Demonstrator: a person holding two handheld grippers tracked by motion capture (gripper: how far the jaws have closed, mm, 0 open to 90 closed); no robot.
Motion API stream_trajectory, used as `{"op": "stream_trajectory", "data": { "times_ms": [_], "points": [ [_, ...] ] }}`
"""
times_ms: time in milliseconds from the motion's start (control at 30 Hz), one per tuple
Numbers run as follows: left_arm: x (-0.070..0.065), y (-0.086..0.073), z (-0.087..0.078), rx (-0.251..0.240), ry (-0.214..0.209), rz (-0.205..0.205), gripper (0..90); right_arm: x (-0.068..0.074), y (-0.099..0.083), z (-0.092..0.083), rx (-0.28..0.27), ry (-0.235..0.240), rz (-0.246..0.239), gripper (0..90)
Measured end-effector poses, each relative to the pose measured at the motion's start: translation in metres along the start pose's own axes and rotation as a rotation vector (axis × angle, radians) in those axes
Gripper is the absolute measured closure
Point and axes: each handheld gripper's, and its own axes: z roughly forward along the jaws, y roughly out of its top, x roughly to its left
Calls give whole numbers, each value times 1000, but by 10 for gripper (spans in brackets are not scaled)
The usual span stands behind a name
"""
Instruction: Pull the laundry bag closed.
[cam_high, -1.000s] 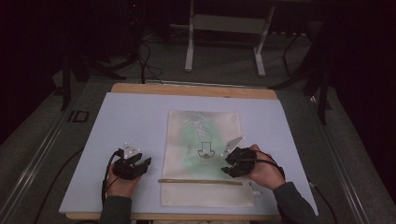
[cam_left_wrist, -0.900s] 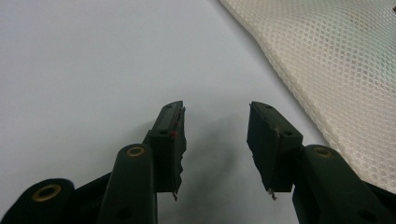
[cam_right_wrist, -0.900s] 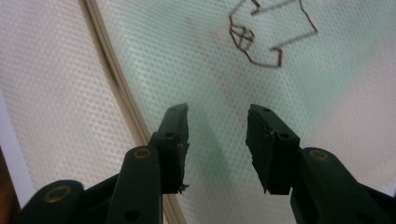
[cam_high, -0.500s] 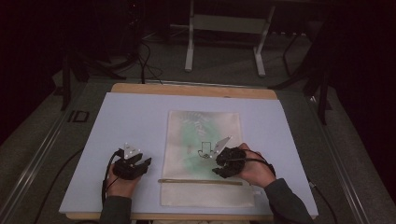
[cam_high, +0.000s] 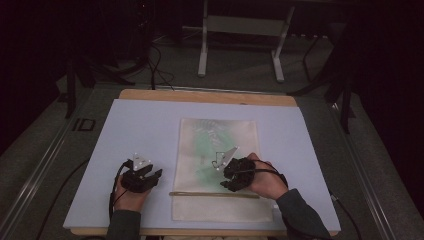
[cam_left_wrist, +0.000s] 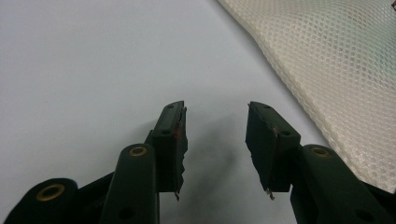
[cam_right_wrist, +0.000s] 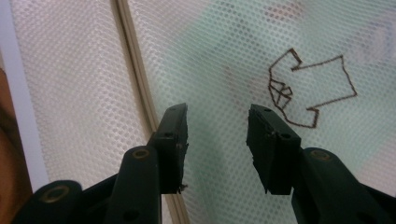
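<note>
at lower left of the high view the left gripper (cam_high: 141, 176) is resting on the bench (cam_high: 145, 125), fingers wide and empty. the mesh bag (cam_high: 218, 140) is lying flat at centre. the right gripper (cam_high: 235, 175), fingers wide and empty, is sliding leftward across it toward the zipper (cam_high: 214, 194), likely readying a grasp.

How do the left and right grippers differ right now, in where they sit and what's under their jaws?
The left gripper sits on the bare mat, beside the mesh bag; the right gripper is over the bag. Under the left jaws lies plain mat, under the right mesh, next to the zipper and a shirt outline. Both are open and hold nothing.
</note>
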Motion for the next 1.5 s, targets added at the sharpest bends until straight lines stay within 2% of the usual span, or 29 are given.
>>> {"op": "stream_trajectory", "data": {
  "times_ms": [667,1500],
  "points": [
    [0,0,0,0,0,0,569,9,21,10,0,33,-43,579],
    [1,0,1,8,-1,-1,566,19,41,23,-6,70,-72,576]
  ]
}}
